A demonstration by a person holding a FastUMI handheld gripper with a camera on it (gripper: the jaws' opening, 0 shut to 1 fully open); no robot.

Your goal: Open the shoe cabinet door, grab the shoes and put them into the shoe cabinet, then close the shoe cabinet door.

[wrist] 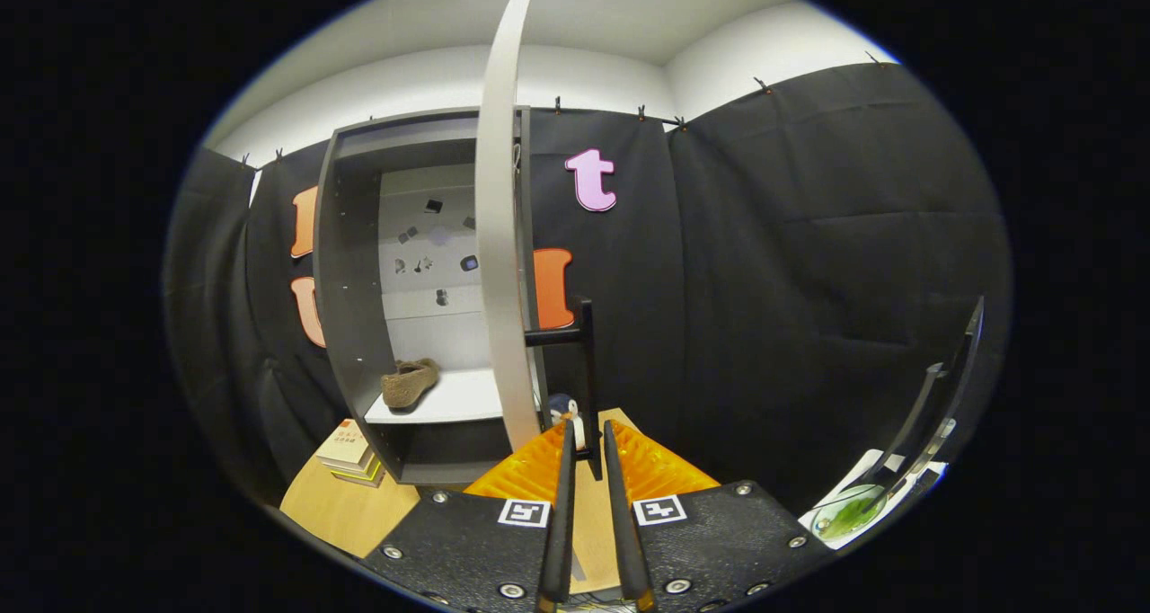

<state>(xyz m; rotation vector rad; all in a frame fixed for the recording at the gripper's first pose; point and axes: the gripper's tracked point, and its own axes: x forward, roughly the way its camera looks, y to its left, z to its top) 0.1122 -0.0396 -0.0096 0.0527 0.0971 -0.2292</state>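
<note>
Fingers of the gripper [586,433] stood nearly closed around the door handle [588,361] — cabinet door [499,235] swung open, shoe [409,383] on the shelf [449,402].

The grey shoe cabinet [359,262] stands open, its pale door [499,235] swung out edge-on at twelve o'clock from the fingers, a black bar handle [586,361] on its right face. One tan shoe [410,383] lies on the white shelf [449,399], at eleven o'clock inside.

Wood tabletop [346,505] w/ shoe cabinet [355,325], book stack [352,453]; shoe [410,383] on cabinet shelf [454,402].
</note>
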